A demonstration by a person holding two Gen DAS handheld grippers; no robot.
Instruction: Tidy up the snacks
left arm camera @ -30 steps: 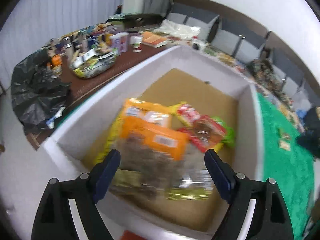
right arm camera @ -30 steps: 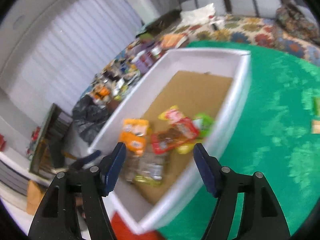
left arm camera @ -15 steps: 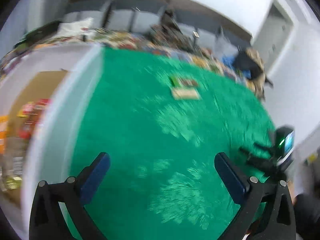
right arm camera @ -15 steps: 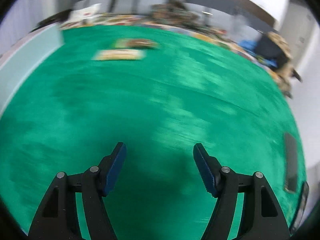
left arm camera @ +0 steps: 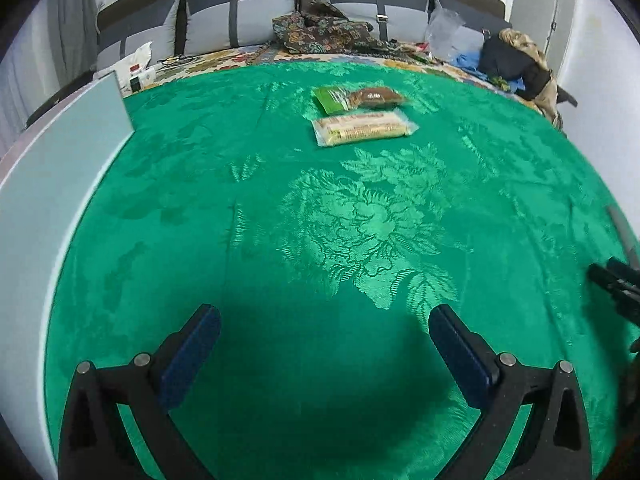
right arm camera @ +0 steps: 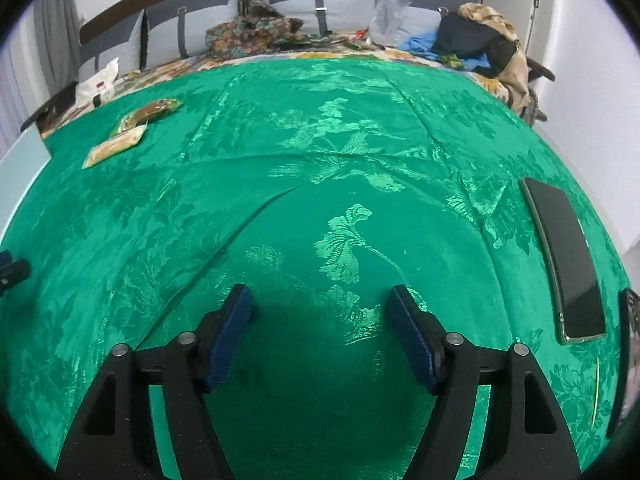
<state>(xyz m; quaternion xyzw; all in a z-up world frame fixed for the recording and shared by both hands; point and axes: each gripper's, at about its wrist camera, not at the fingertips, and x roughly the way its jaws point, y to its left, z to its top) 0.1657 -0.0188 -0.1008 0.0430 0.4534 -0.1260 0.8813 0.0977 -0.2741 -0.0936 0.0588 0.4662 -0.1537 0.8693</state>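
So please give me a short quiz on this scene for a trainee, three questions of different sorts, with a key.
1. How many snack packs lie on the green cloth?
2. True or false: the left tongs hold a snack pack.
3. Which lies by the cloth's right edge? A) a cup B) a phone C) a spoon

Key:
1. Two: a green and brown pack and a pale yellow pack side by side.
2. False: both the left tongs and the right tongs are open and empty.
3. B, the phone.

Print on the pale yellow snack packet (left arm camera: 363, 129) and the green packet (left arm camera: 357, 99) is too blurred to read
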